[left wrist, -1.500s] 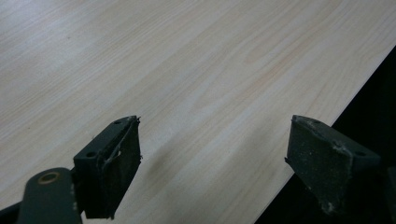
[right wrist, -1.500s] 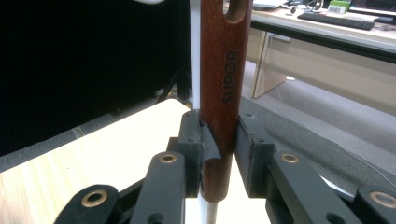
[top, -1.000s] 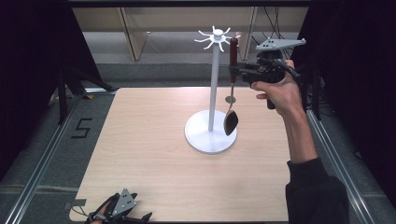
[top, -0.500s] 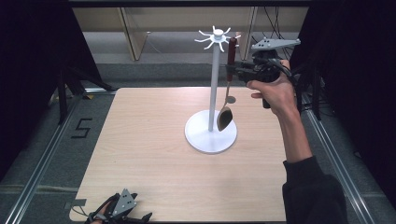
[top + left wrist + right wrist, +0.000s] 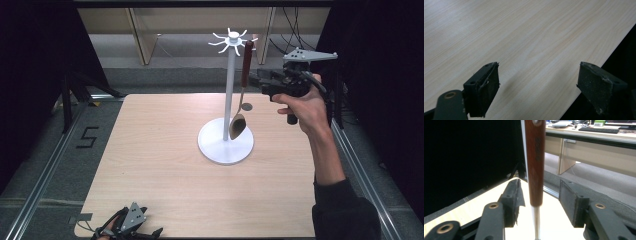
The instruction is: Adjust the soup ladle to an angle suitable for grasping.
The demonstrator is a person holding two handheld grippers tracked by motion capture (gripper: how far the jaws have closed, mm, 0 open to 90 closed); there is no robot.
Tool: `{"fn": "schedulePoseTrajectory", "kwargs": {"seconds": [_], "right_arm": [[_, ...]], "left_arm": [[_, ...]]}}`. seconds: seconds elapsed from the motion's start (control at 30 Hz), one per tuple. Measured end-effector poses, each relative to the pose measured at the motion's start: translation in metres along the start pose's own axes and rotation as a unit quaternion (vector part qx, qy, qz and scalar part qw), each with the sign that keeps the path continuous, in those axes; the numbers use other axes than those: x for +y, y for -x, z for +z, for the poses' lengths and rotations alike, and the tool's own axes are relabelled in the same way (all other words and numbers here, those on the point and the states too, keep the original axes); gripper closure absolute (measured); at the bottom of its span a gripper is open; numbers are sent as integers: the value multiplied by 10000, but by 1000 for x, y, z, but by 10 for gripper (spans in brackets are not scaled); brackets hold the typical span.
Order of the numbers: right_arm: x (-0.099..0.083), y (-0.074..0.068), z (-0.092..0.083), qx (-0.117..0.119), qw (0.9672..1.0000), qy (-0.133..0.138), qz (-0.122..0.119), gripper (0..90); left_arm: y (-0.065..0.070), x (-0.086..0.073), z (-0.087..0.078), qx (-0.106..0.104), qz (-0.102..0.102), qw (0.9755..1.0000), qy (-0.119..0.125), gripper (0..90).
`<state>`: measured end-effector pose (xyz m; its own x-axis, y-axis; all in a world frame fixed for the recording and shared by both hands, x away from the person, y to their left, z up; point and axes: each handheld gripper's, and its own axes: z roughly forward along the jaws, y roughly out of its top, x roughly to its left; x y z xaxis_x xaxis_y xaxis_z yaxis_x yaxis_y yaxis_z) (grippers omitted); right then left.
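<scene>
White stand [image 5: 229,100] blocks mid-table; surrounding table [image 5: 150,165] free.

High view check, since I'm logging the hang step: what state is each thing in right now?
Spoon: hanging upright from a hook of the rack, bowl down, over the base.
Rack: standing upright on the table.
Right tongs: open, jaws just been opening, the spoon's red handle between the pads but not pressed.
Left tongs: open, nothing between them, at the table's near edge.

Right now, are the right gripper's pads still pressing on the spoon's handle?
No: the right gripper has just been opening, a gap each side of the spoon.
</scene>
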<state>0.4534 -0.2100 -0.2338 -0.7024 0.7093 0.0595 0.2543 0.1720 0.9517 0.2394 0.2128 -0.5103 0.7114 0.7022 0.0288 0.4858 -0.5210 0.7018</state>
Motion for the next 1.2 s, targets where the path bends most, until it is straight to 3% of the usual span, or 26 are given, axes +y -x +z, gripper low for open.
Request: {"fn": "schedulePoseTrajectory", "kwargs": {"seconds": [0.23, 0.27, 0.3, 0.43, 0.47, 0.53, 0.57, 0.87, 0.9, 1.0, 1.03, 1.07, 1.2], "right_arm": [[-16, 1, -16, -26, 9999, 39, -93, 484], [-21, 3, -19, -166, 9997, 33, -195, 476], [-24, 2, -21, -130, 9999, -18, -100, 473], [-36, 1, -24, -252, 9996, -53, -147, 466], [-38, 3, -24, -202, 9995, -93, -233, 461], [-46, 1, -26, -271, 9994, -128, -156, 460], [-53, 0, -26, -187, 9996, -155, -151, 460], [-69, -4, -29, -121, 9996, -241, -68, 458], [-69, -4, -30, -141, 9995, -230, -148, 457], [-72, -5, -31, -167, 9996, -215, -90, 457], [-75, -4, -30, -171, 9996, -146, -199, 456], [-76, -6, -31, -165, 9996, -188, -145, 456], [-82, -6, -32, -119, 9997, -203, -95, 455]], "left_arm": [[0, 0, -1, 27, -6, 10000, -10, 168], [0, 0, -1, 20, 4, 10000, -18, 168], [0, 0, 0, 10, -1, 10000, 4, 168], [0, 0, -1, 36, -6, 10000, -13, 168], [0, 0, -1, 27, 28, 10000, -17, 168], [-2, 1, -2, 11, 158, 9999, -36, 168], [0, 0, -1, 7, -14, 10000, -16, 168], [0, 0, 0, 10, -24, 10000, -11, 168], [0, 0, -1, 30, -7, 10000, -12, 168], [-1, 1, -1, 20, 119, 9999, -28, 168], [0, 0, -1, 13, 26, 10000, -35, 168], [0, 0, -1, 26, -23, 10000, -12, 168], [0, 0, -1, 17, -27, 10000, -10, 168]]}}
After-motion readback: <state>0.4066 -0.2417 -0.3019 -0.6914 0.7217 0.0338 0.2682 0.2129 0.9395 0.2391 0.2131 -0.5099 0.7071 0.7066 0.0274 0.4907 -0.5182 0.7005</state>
